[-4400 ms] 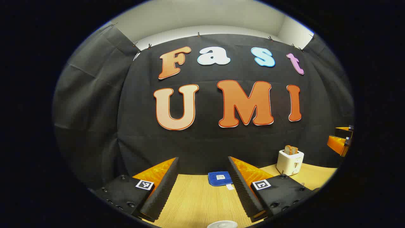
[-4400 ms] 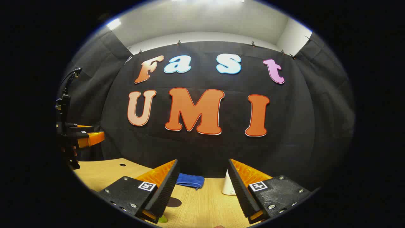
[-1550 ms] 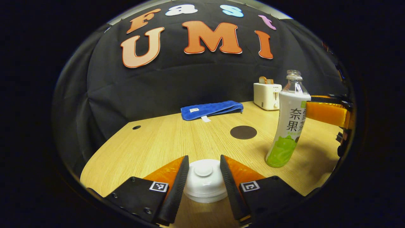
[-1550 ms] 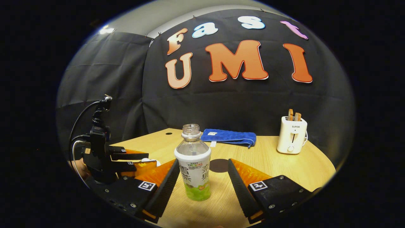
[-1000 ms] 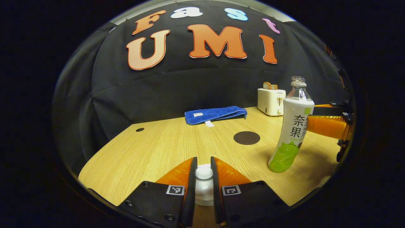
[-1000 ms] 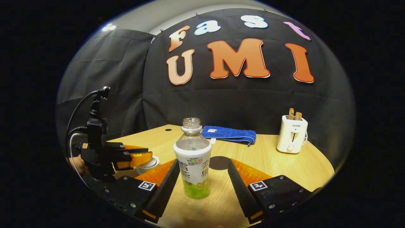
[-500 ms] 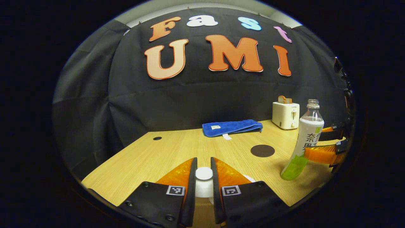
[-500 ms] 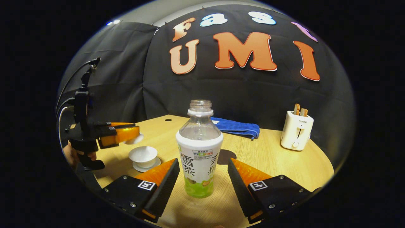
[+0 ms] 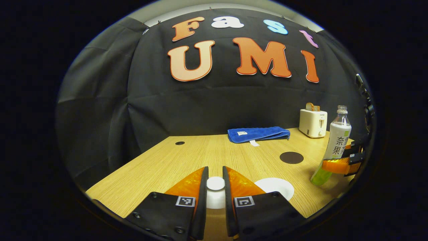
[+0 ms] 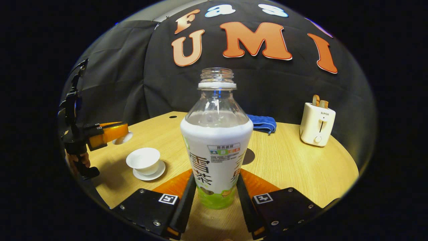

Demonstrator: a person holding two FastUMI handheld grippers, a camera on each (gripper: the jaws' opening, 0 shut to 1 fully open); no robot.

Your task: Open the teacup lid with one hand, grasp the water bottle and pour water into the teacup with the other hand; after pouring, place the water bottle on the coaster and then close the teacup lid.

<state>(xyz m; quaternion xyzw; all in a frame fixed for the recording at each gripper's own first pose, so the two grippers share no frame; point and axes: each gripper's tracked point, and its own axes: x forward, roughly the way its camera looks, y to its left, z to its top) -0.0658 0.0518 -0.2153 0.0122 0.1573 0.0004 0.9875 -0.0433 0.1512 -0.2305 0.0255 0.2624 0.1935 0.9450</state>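
White teacup (image 10: 144, 160) sits uncovered; right claw (image 10: 214, 195) clasps the half-full water bottle (image 10: 216, 140).

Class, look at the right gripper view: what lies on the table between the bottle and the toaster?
Bare tabletop separates the bottle and toaster in the right gripper view.

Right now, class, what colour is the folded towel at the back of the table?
Blue. The towel shows best in the left gripper view.
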